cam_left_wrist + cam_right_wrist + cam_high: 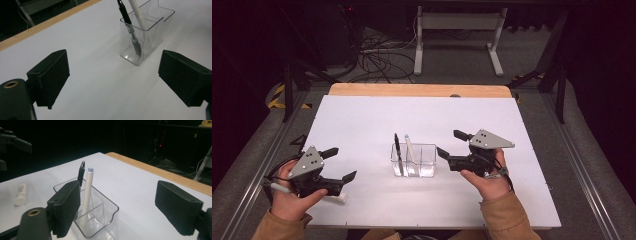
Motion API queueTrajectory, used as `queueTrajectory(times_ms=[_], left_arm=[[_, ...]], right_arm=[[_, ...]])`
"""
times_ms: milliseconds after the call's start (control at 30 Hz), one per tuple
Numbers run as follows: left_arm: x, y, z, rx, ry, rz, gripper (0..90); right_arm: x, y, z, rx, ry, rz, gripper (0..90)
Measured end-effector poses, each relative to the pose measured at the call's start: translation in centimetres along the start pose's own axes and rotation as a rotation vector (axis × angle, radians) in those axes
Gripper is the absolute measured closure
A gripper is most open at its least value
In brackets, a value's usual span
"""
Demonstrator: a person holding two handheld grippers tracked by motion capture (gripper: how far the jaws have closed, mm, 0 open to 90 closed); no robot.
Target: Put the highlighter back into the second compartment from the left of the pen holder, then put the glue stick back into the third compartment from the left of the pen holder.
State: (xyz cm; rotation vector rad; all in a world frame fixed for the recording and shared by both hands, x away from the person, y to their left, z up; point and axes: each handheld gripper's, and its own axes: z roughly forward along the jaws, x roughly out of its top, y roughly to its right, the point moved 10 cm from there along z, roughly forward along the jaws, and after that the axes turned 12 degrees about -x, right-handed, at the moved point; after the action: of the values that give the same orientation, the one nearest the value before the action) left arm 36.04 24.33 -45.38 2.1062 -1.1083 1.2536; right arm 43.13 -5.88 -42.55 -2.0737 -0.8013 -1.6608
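A clear plastic holder (428,159) with compartments stands at the middle of the white table. A black pen (398,150) and a white pen (410,148) stand upright in it, side by side. My left gripper (346,162) hangs open to the left of the holder, nothing between its jaws. In the left gripper view the holder (160,32) with the black pen (127,20) and the white pen (137,12) lies ahead of the open left gripper (112,75). My right gripper (447,142) is open just right of the holder. The right gripper (117,210) has the holder (113,207) by its left jaw.
A small white tube (337,198) lies on the table under my left hand and appears as the white tube (21,193) in the right gripper view. The table's wooden far edge (419,90) borders a floor with cables (382,60) and a white desk frame (457,35).
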Motion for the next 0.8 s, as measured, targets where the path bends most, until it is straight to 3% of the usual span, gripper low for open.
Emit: queueTrajectory(times_ms=[500, 633, 800], left_arm=[[-2.2, -0.7, -1.0, -0.041, -0.119, 0.073, 15.1], [-2.6, -0.8, -1.2, -0.050, -0.148, 0.079, 15.7], [-2.7, -0.8, -1.3, -0.061, -0.148, 0.068, 16.0]], right_arm=[[-1.7, 1.5, -1.2, -0.012, -0.056, -0.001, 18.9], [-1.7, 1.8, -1.4, -0.012, -0.056, -0.002, 19.7], [-1.8, 2.0, -1.4, -0.015, -0.057, 0.000, 19.7]])
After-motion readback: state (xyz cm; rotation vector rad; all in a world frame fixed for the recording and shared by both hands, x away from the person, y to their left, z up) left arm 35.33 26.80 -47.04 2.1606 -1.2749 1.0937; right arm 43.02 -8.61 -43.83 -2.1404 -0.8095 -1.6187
